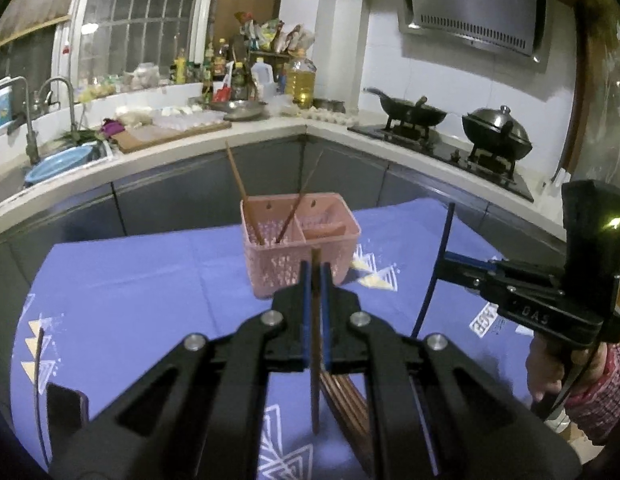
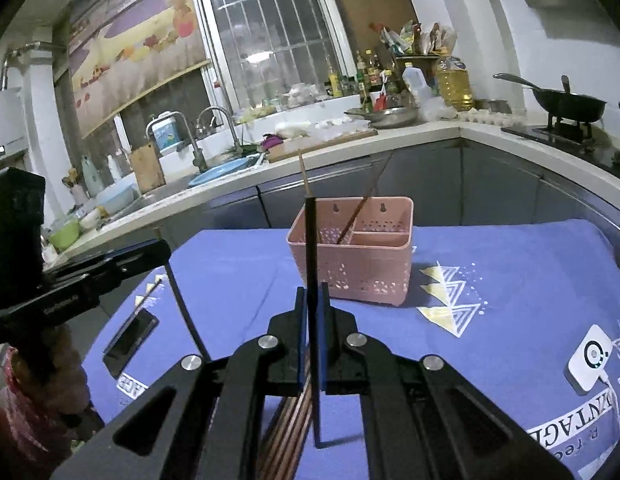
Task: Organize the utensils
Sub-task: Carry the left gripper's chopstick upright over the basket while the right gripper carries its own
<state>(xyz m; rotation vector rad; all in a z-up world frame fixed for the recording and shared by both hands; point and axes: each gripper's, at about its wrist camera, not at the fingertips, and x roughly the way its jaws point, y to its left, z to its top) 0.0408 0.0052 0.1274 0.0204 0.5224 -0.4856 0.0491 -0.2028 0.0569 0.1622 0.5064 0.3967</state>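
I have one chopstick pinched in each gripper. The left gripper [image 1: 316, 276] is clamped on a brown chopstick [image 1: 315, 360], held upright with its lower end hanging free above the tabletop [image 1: 130, 288]. The right gripper [image 2: 311, 300] is clamped on a black chopstick [image 2: 311, 248], also upright.

Both sit short of the pink basket [image 2: 352, 256], which stands toward the far edge of the tabletop; two chopsticks [image 1: 246, 196] already lean in its left compartment.

My worry is the pinch itself: each stick is thin and held at one narrow spot, so I judge it could pivot or slide through the pads if I tilt too fast. Lowering in, a tip could catch the basket's rim or divider, or knock the leaning sticks. The two grippers are near each other and could clash over the basket.

The rest of the chopsticks [image 2: 294, 420] lie in a bundle by the near edge. The blue printed cloth could snag or bunch. A phone [image 2: 130, 338] lies near the left edge, a white device [image 2: 588, 360] at the right. Behind runs a cluttered kitchen counter with sink, bottles and woks.
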